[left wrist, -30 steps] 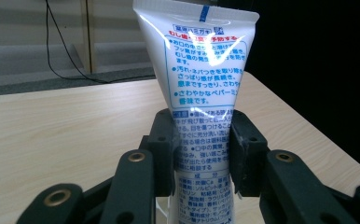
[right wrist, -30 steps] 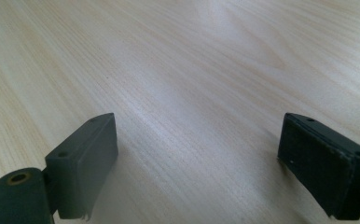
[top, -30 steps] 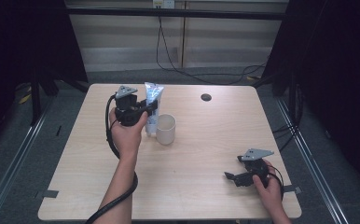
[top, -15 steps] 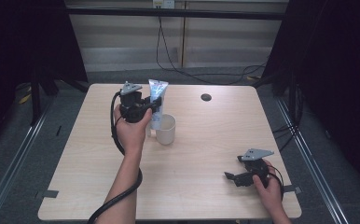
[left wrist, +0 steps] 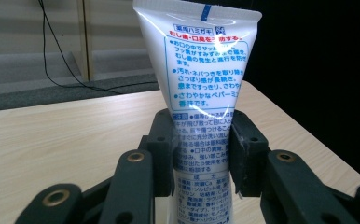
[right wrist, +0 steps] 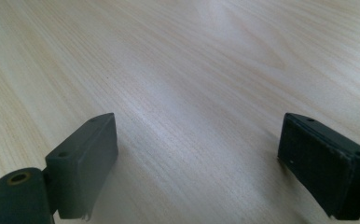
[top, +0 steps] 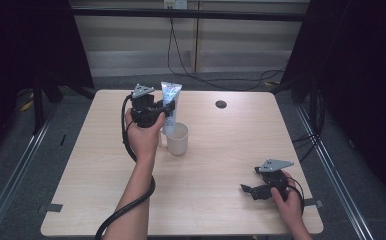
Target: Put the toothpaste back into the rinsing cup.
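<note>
A person's left gripper (top: 156,111) holds a white toothpaste tube (top: 170,107) upright over the far left part of a pale wooden table (top: 221,150), its jaws clenched on the tube's lower body. In the left gripper view the tube (left wrist: 199,93) rises between the two black pads (left wrist: 162,149), which press on its left and right sides; its flat crimped end points up, and blue and red print covers the face turned to the camera. The tube's lower end runs off the bottom edge of that view, so its cap cannot be seen there. From the high view the tube's bottom stands just behind, or inside, the rim of a cream-coloured mug (top: 177,138) on the table; which of the two cannot be told, since the mug's wall and the hand (top: 142,137) cover that part. Whether the mug has a handle is hard to make out. The right gripper (top: 253,190) lies low on the near right part of the table, well apart from the tube and mug, with the person's right hand (top: 287,197) around its body. In the right gripper view its jaws stand released and wide apart, with bare wood grain between the pads (right wrist: 87,161). A small dark round spot (top: 221,104) sits near the table's far edge; what it is cannot be told.
</note>
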{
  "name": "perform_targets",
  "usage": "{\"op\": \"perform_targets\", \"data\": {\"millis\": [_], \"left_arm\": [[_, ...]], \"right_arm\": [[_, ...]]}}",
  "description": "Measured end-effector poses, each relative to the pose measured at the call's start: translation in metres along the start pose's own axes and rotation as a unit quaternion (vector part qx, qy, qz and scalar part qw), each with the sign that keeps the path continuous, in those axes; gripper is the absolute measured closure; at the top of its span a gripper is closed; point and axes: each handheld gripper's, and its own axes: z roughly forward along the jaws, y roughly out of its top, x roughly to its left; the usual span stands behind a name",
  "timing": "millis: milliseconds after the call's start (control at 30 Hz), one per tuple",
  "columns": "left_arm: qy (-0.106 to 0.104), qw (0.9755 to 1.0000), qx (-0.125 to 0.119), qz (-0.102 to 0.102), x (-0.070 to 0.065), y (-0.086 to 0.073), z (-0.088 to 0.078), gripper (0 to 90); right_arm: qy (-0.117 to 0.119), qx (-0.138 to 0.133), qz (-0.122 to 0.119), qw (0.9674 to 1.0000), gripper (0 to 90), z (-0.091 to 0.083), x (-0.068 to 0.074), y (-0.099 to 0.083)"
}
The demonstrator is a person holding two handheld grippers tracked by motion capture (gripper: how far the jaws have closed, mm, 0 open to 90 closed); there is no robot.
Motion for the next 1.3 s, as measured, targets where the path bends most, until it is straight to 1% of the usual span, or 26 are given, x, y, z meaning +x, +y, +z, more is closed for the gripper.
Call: {"op": "perform_targets", "data": {"millis": [33, 100, 300, 500, 767, 900, 1033, 1300], "left_arm": [[0.002, 1.0, 0.0, 0.003, 0.0, 0.0, 0.001, 65.6], [0.002, 1.0, -0.001, 0.001, 0.0, -0.002, 0.003, 65.6], [0.005, 1.0, -0.002, 0.002, -0.001, -0.004, 0.008, 65.4], [0.007, 1.0, 0.001, 0.002, -0.001, -0.009, 0.016, 65.2], [0.008, 1.0, 0.003, 0.002, -0.002, -0.012, 0.021, 65.0], [0.008, 0.9999, 0.005, 0.004, -0.005, -0.014, 0.025, 64.9], [0.006, 0.9999, 0.008, 0.006, -0.006, -0.017, 0.028, 64.8], [0.011, 0.9999, 0.009, 0.008, -0.006, -0.02, 0.029, 64.6]], "right_arm": [[0.0, 0.0, 0.0, 1.0, 11.5, 0.0, 0.0, 0.0], [0.0, 0.0, 0.0, 1.0, 11.4, 0.0, 0.0, 0.0], [-0.001, 0.001, -0.001, 1.0, 11.4, 0.0, 0.0, 0.0], [-0.001, 0.001, 0.0, 1.0, 11.4, 0.0, 0.0, 0.0], [-0.001, 0.001, 0.0, 1.0, 11.5, 0.0, 0.0, 0.0], [0.0, 0.0, 0.001, 1.0, 11.5, 0.0, 0.0, 0.0], [0.001, 0.0, 0.001, 1.0, 11.4, 0.0, 0.0, 0.0], [0.0, 0.0, 0.001, 1.0, 11.4, 0.0, 0.0, 0.0]]}}
